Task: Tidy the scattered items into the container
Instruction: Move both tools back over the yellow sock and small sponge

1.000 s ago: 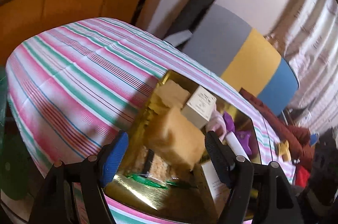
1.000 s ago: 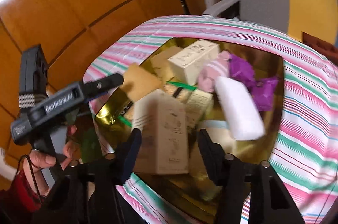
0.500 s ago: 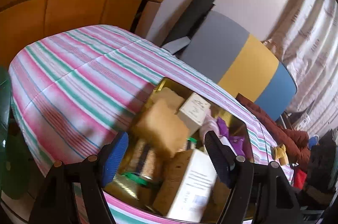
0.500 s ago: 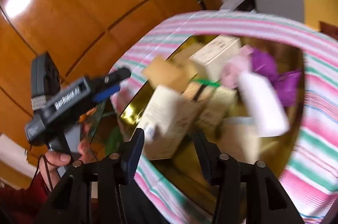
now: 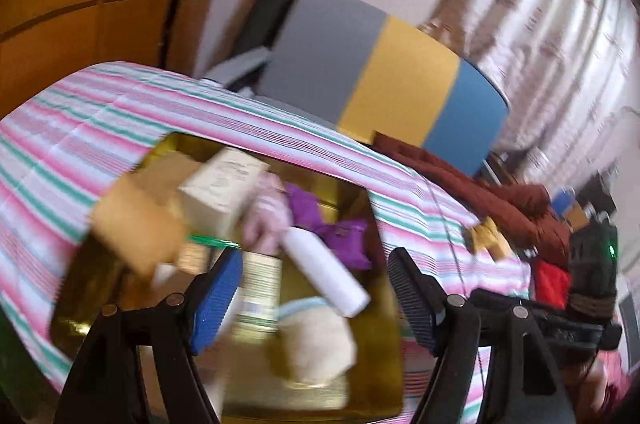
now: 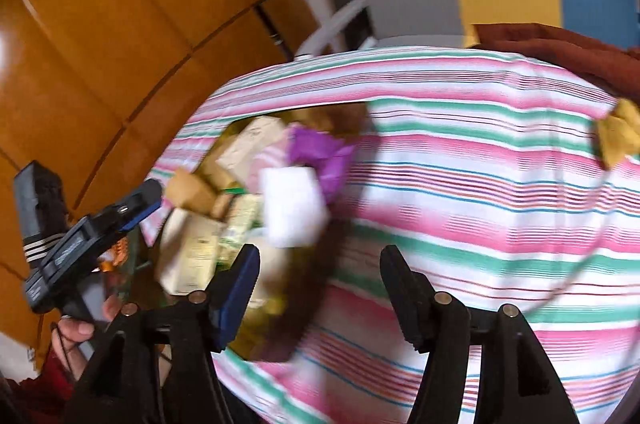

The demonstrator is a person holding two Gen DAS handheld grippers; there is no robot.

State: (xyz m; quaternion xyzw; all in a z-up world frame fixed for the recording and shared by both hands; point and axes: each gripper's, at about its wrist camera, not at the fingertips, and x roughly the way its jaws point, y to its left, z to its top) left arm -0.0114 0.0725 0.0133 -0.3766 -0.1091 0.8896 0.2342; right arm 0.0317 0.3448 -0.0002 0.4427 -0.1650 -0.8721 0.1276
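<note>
L wrist: left gripper [image 5: 310, 288] spread, nothing held, over gold tray [image 5: 372, 396] packed w/ boxes, tube [image 5: 324, 274].
R wrist: right gripper [image 6: 320, 284] jaws opening, empty. Yellow item [image 6: 618, 133] lies near counter's [image 6: 480, 183] far right edge; should be approached wide, centred.

A shiny gold container [image 5: 86, 308] sat low and left of centre in the left wrist view, on striped cloth, crammed full. A tan cardboard piece [image 5: 134, 224] tilted at its left edge, a cream printed box [image 5: 222, 185] leaned behind it, and a pink striped cloth [image 5: 268, 220] bunched mid-frame beside purple crumpled wrapping [image 5: 344, 240]. A white cylinder [image 5: 324, 274] lay slantwise across the middle, above a cream fuzzy lump [image 5: 316, 344]. One yellow item [image 6: 620, 133] lay alone on the cloth, at the right wrist view's right edge, well apart from the container.
</note>
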